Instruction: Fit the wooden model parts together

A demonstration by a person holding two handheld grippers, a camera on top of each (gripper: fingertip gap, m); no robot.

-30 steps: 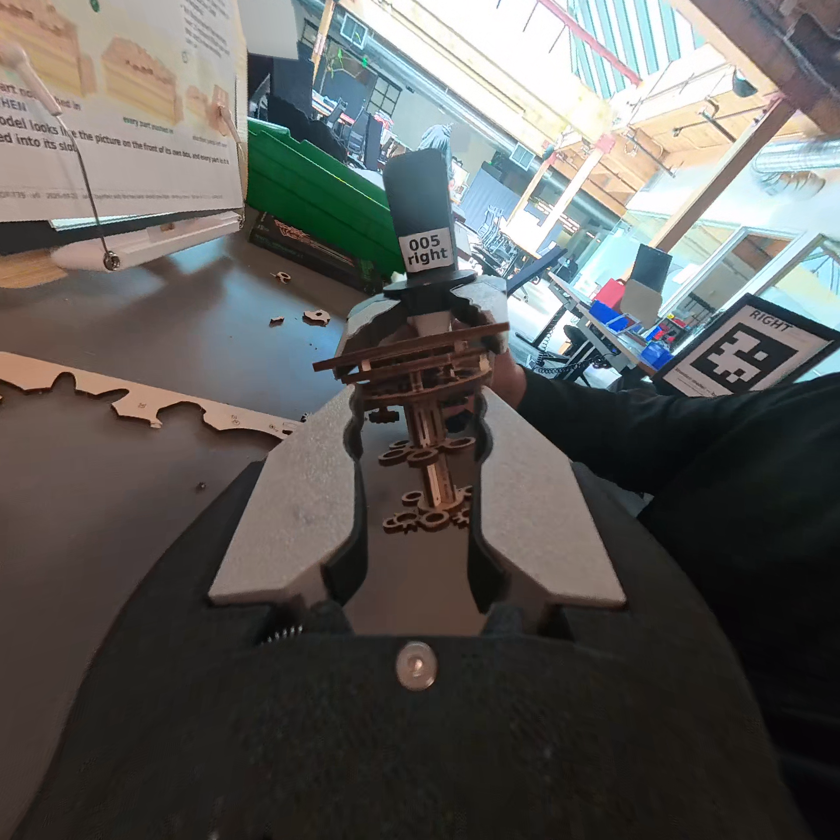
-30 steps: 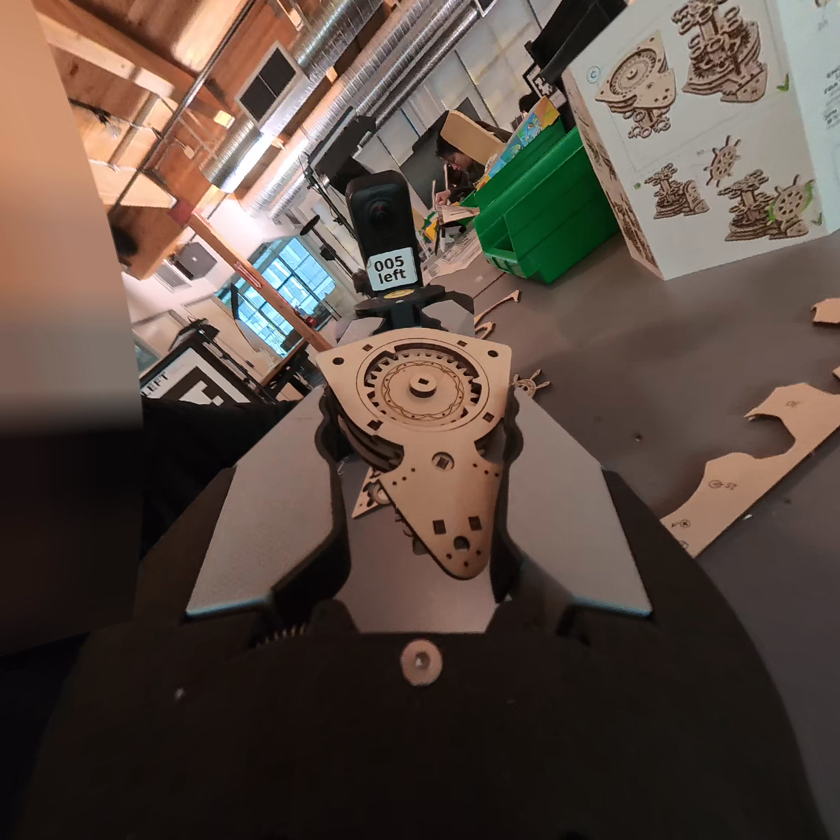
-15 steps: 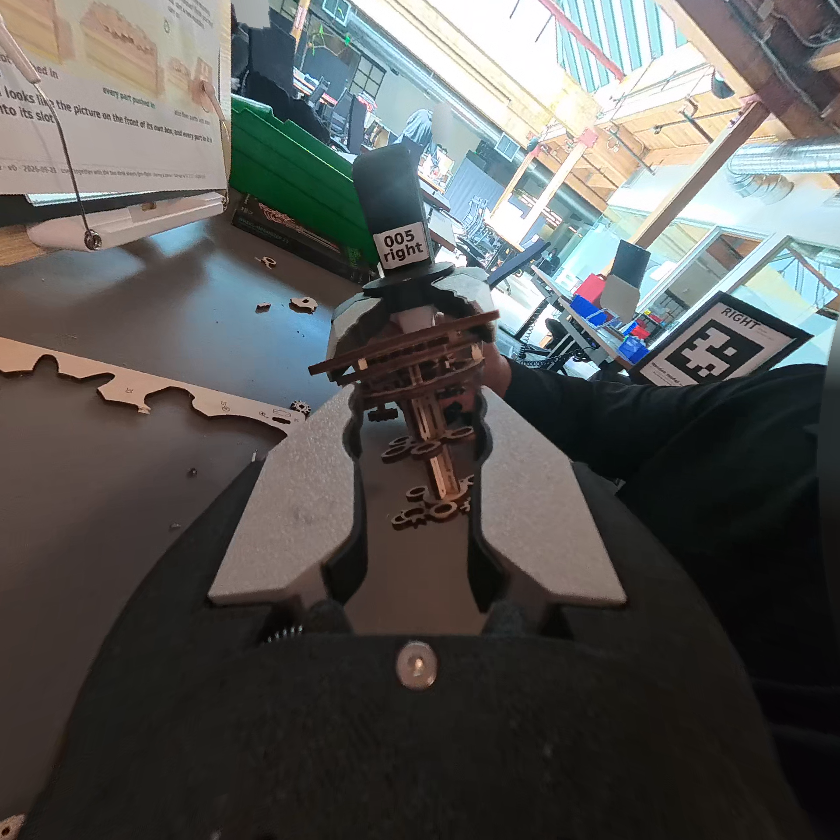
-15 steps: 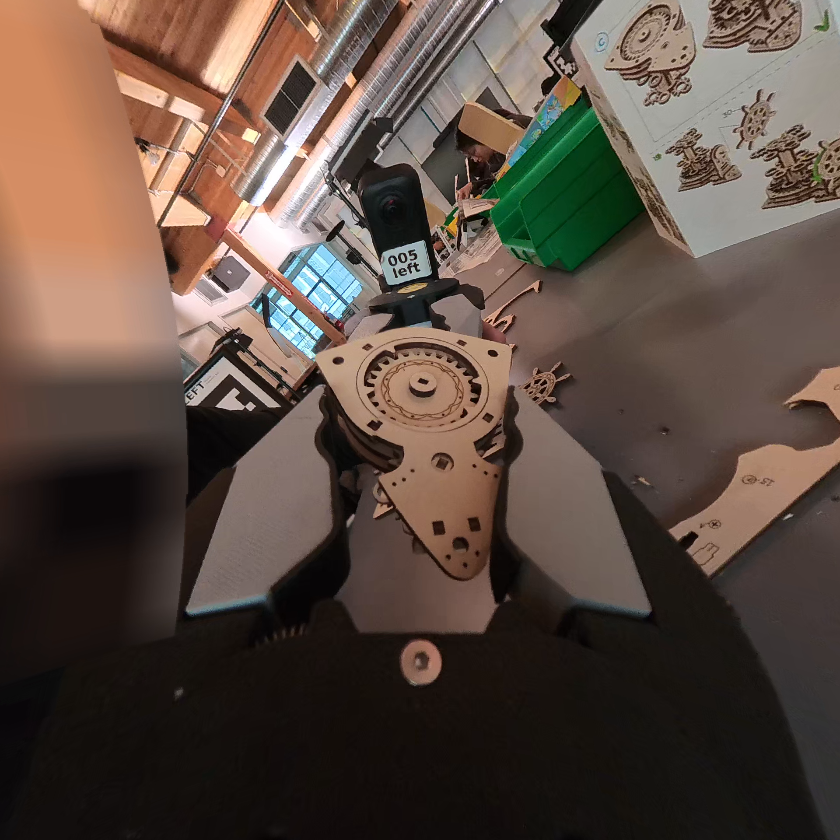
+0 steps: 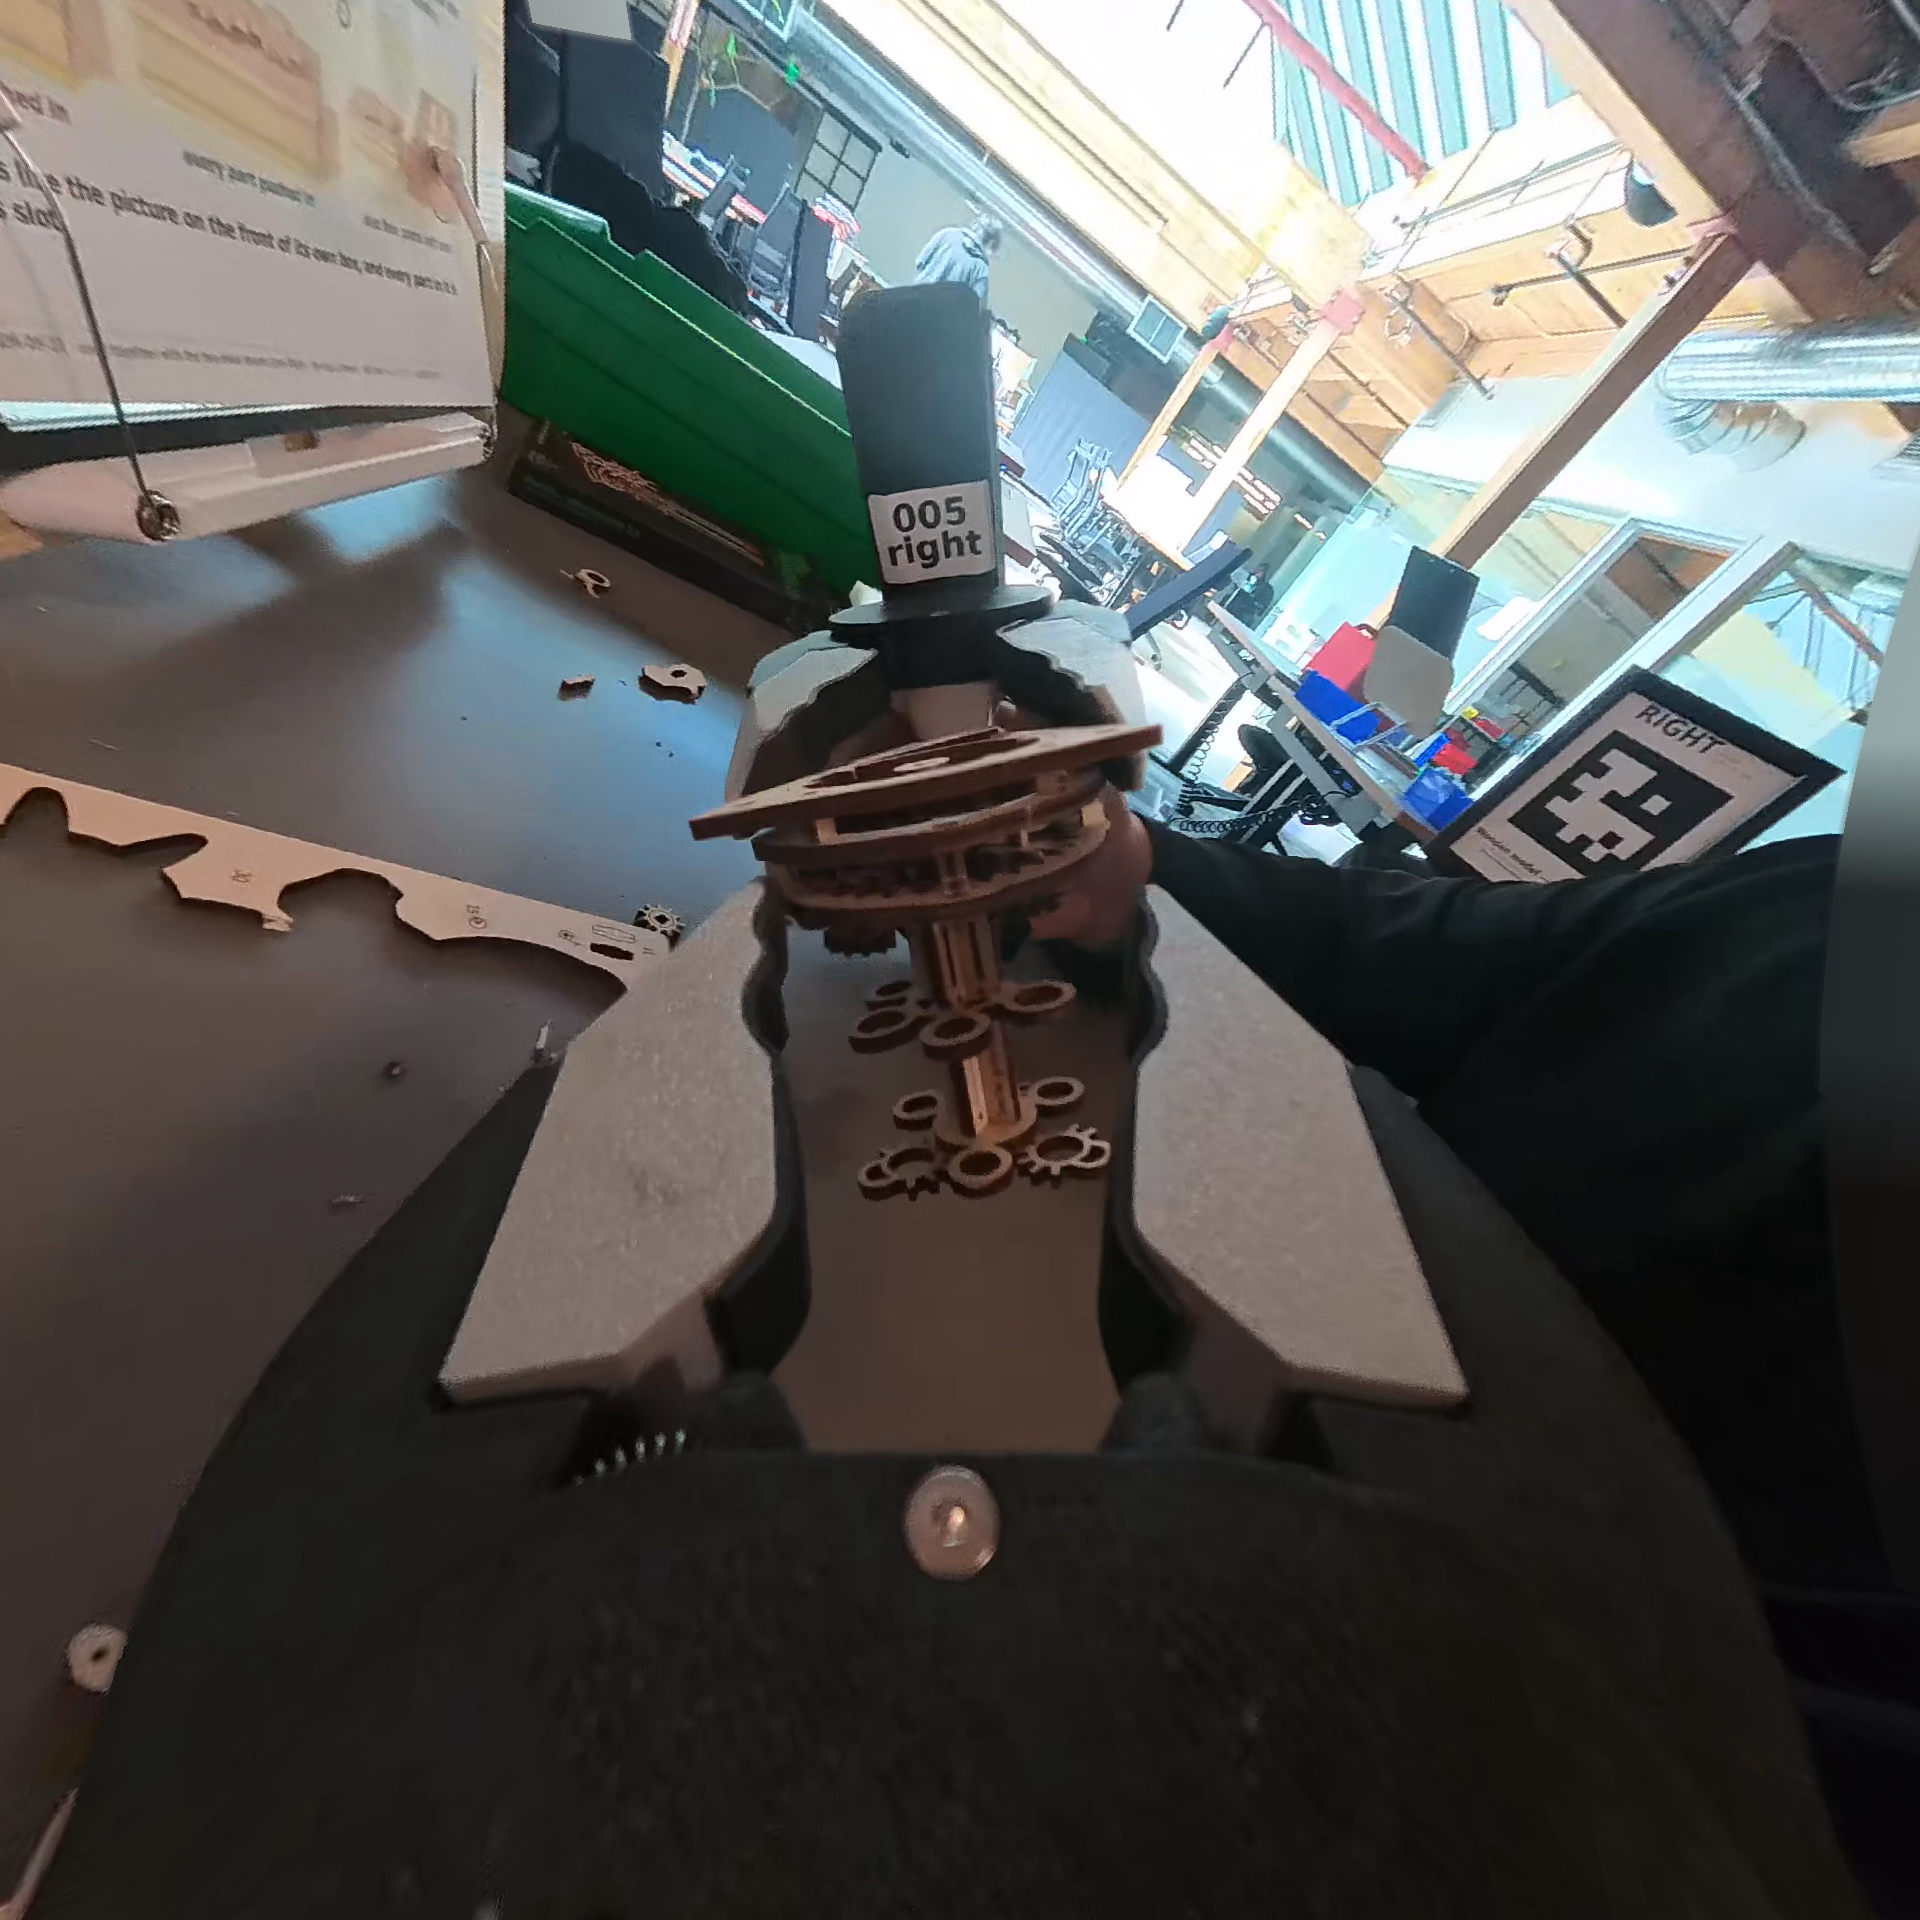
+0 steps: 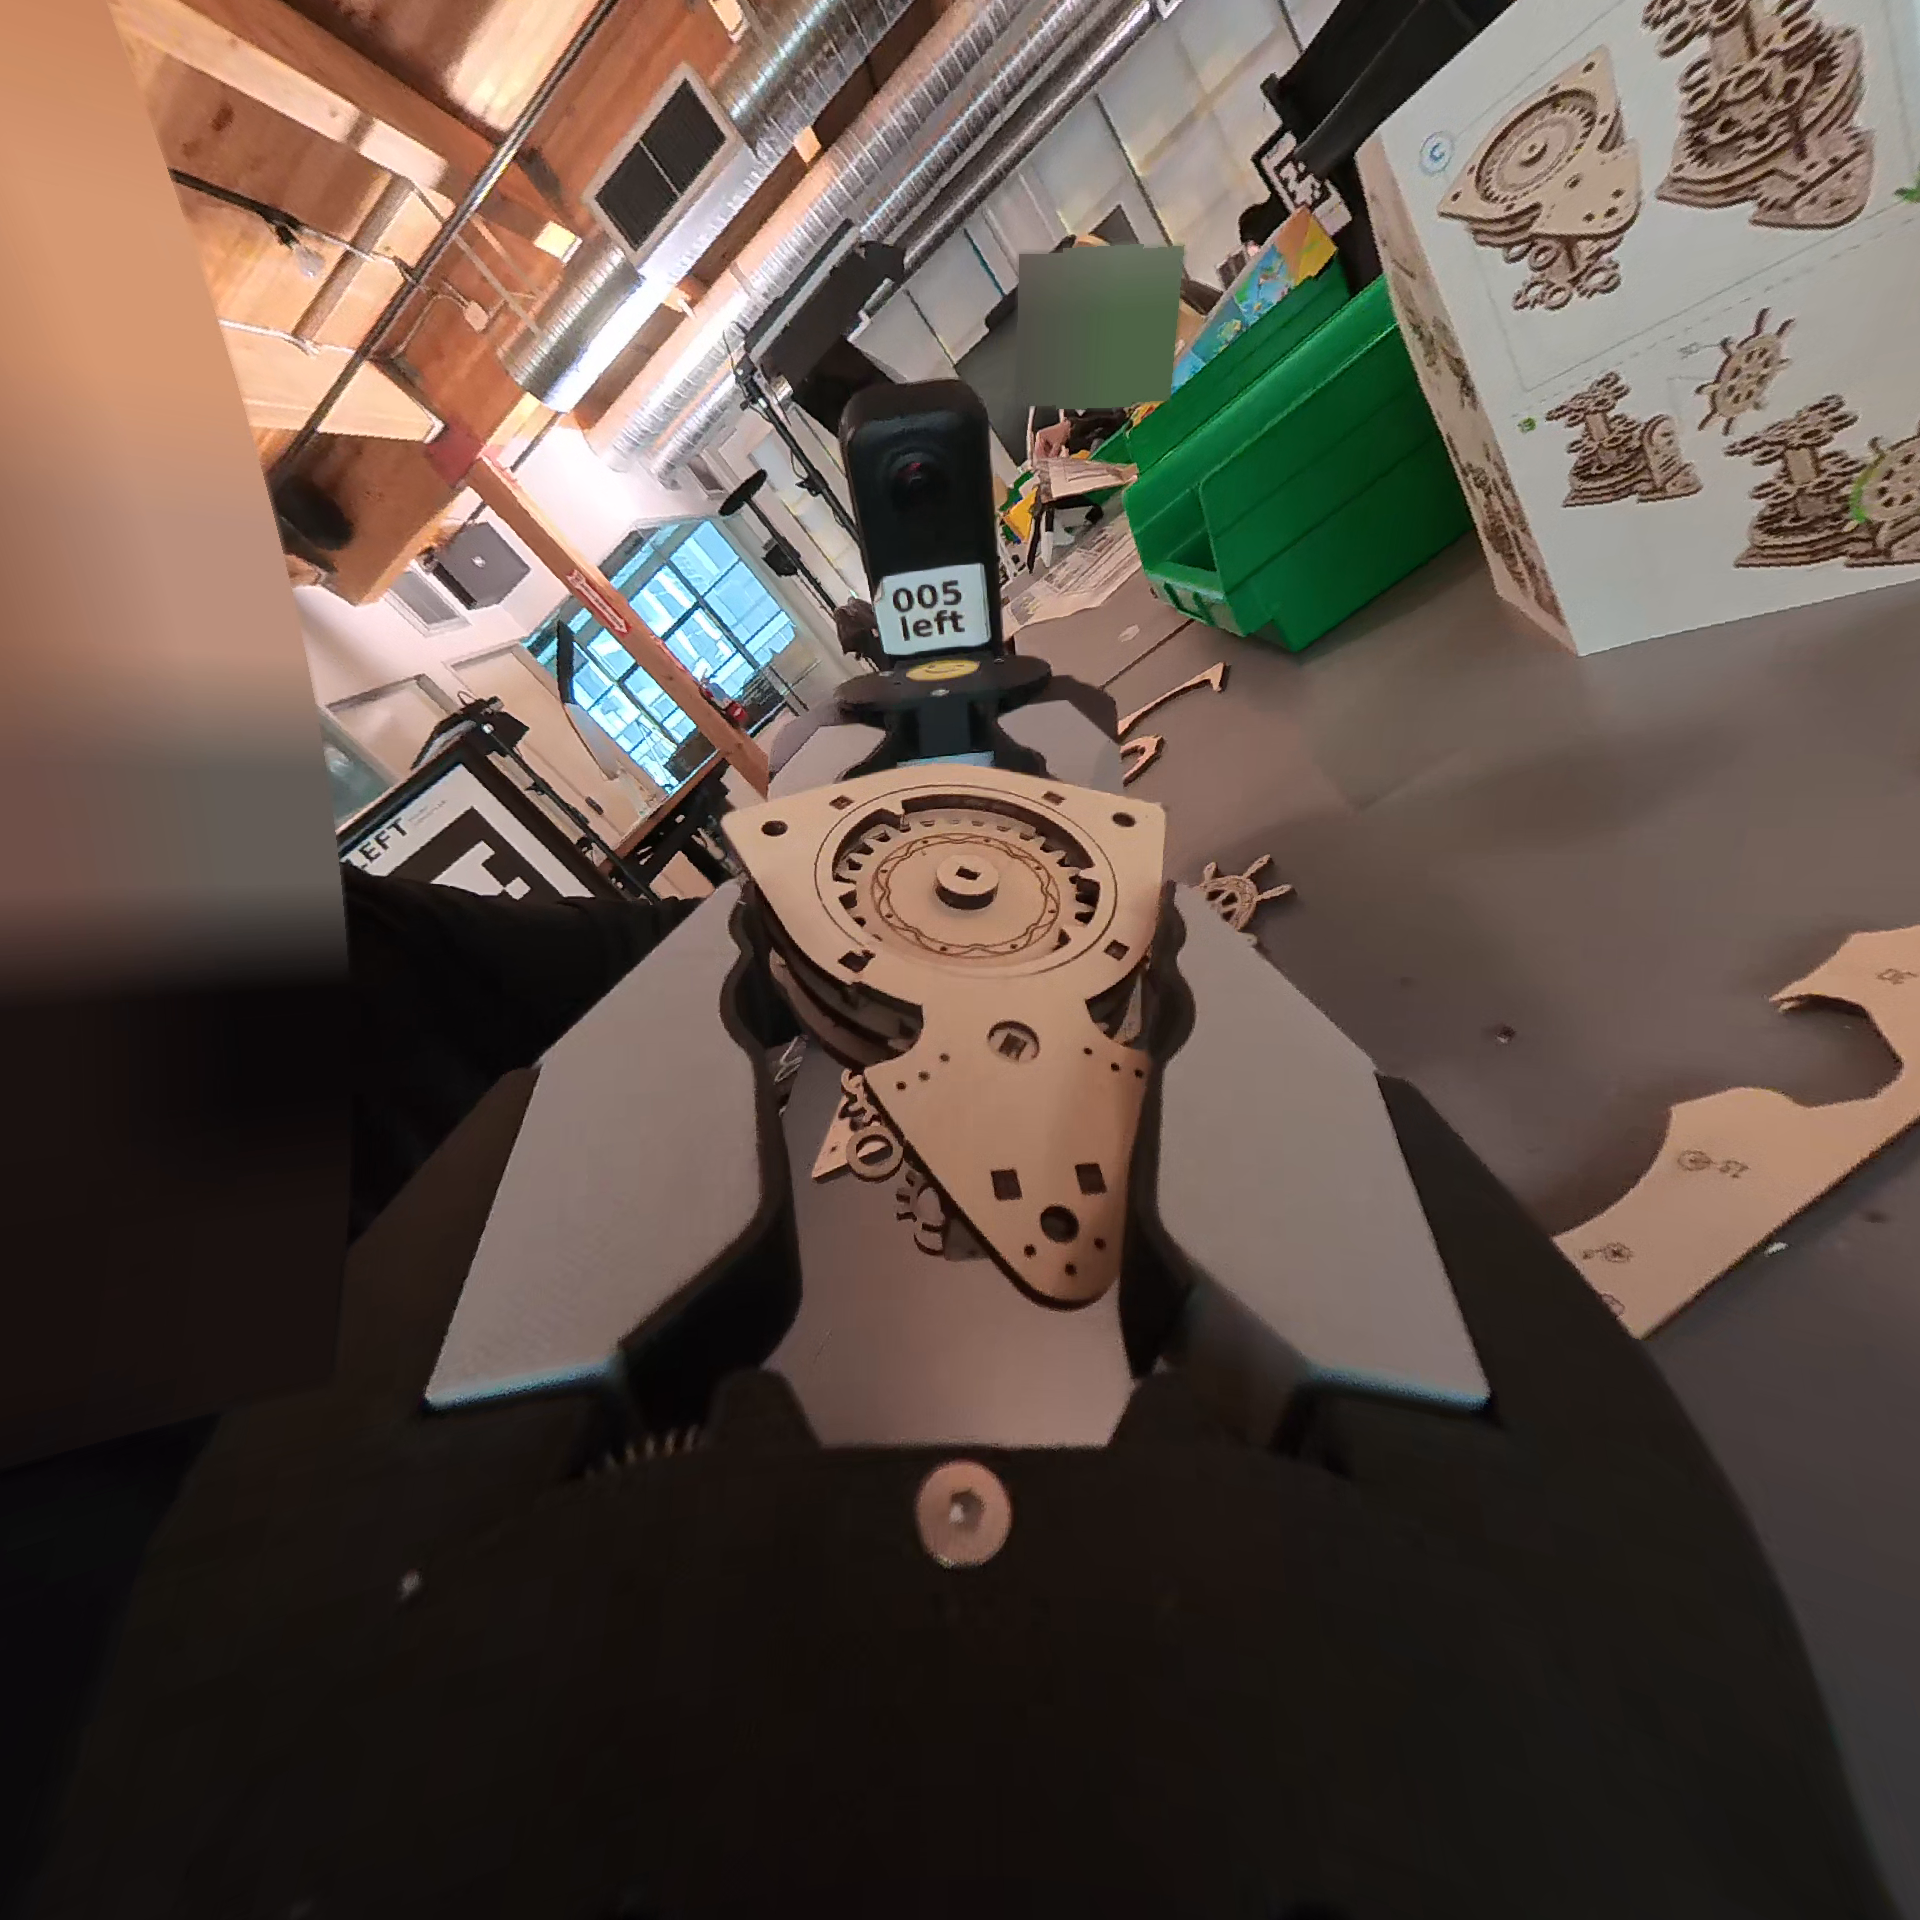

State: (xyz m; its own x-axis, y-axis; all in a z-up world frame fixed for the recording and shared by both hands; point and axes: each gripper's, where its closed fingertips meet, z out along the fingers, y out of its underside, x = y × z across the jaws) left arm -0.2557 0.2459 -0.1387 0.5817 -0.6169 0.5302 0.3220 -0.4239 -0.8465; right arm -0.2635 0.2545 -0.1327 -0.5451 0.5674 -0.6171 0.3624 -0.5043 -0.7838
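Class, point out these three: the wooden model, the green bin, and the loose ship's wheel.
wooden model (image 6: 940, 904): right wrist view, top plate's round gear hub.
green bin (image 6: 1299, 499): right wrist view, its side wall.
ship's wheel (image 6: 1242, 894): right wrist view, its centre.

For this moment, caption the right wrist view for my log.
Both grippers clamp the wooden model above the grey table.

white label: left camera (image 6: 928, 611) | white label: right camera (image 5: 934, 530) | printed sheet (image 5: 239, 197)
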